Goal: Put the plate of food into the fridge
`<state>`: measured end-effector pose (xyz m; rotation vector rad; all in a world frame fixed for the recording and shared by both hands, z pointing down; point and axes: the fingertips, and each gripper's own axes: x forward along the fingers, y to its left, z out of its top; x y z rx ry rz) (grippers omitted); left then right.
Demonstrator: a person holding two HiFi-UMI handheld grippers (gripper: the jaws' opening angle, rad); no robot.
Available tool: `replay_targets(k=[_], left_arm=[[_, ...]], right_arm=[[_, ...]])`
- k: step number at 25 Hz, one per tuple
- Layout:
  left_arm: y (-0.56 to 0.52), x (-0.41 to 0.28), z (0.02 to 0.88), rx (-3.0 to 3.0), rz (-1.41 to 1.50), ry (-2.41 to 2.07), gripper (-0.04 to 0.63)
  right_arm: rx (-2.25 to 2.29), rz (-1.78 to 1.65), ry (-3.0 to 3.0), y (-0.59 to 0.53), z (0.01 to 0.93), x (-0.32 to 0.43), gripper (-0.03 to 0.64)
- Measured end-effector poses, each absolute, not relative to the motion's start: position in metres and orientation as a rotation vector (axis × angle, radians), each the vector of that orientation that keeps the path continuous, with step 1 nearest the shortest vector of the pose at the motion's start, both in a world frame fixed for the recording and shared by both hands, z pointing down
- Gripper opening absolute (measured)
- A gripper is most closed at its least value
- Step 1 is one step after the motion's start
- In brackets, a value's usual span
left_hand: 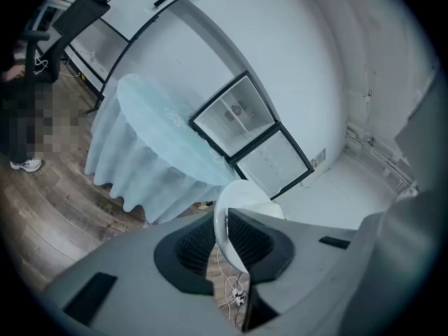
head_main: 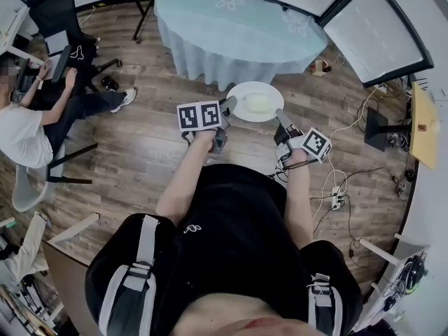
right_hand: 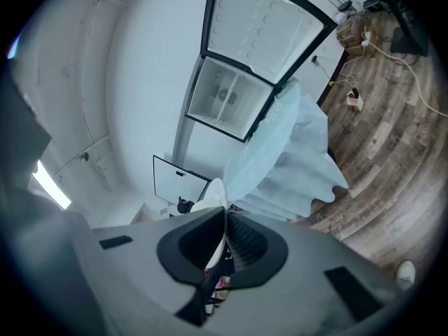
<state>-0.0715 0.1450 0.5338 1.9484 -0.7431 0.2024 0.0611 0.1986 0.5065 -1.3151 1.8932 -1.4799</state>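
The left gripper [head_main: 227, 107] had its jaws clamped on one rim of the round white plate [head_main: 245, 89] carrying pale yellow food [head_main: 257, 103]; the right gripper [head_main: 281, 120] pinched the opposite rim; the black-framed glass-door fridge [left_hand: 241, 114] stood beyond both jaws.

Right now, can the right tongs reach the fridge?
Probably not yet: the right tongs are shut on the plate, and the fridge stands off past the table.
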Motion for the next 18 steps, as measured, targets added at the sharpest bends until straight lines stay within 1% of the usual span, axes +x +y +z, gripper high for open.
replay_targets(k=[11,18], left_arm=[[0.169,-0.077,0.554,1.919,0.220,-0.695,0.060],[0.158,-0.077,0.562,1.923,0.271,-0.752,0.060]], right_arm=[[-1.395,-1.499,1.835,0.232,0.522,0.052,0.015],[-1.334,-1.519,1.805,0.212,0.538,0.059,0.015]])
